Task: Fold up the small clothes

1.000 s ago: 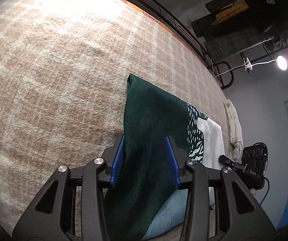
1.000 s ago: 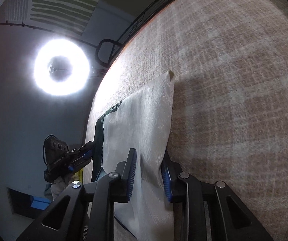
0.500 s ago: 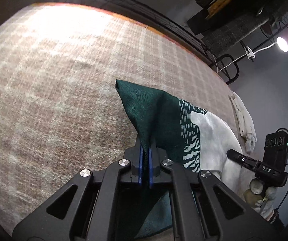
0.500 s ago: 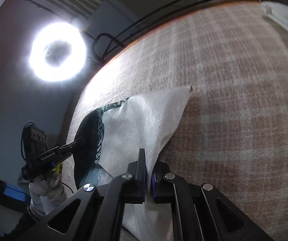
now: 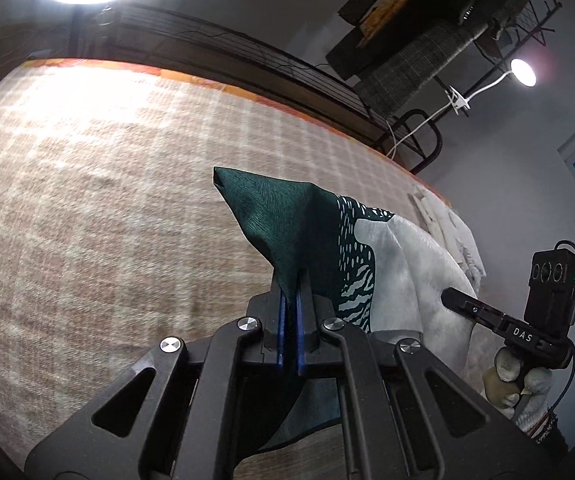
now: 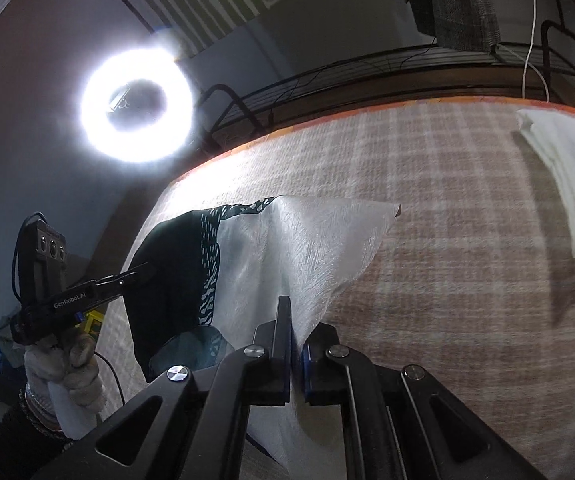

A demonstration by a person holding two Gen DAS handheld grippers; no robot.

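Hanging between them, the cloth (image 5: 327,240) is pinched by left tongs (image 5: 290,320) and right tongs (image 6: 296,344).

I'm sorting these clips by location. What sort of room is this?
Probably a bedroom used as a recording space: a plaid blanket covers what looks like a metal-framed bed, clothes hang on a rack, and a ring light shines overhead.

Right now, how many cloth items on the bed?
2. A green-and-white cloth pinched between left tongs and right tongs; a white folded cloth lying far right. More may be hidden.
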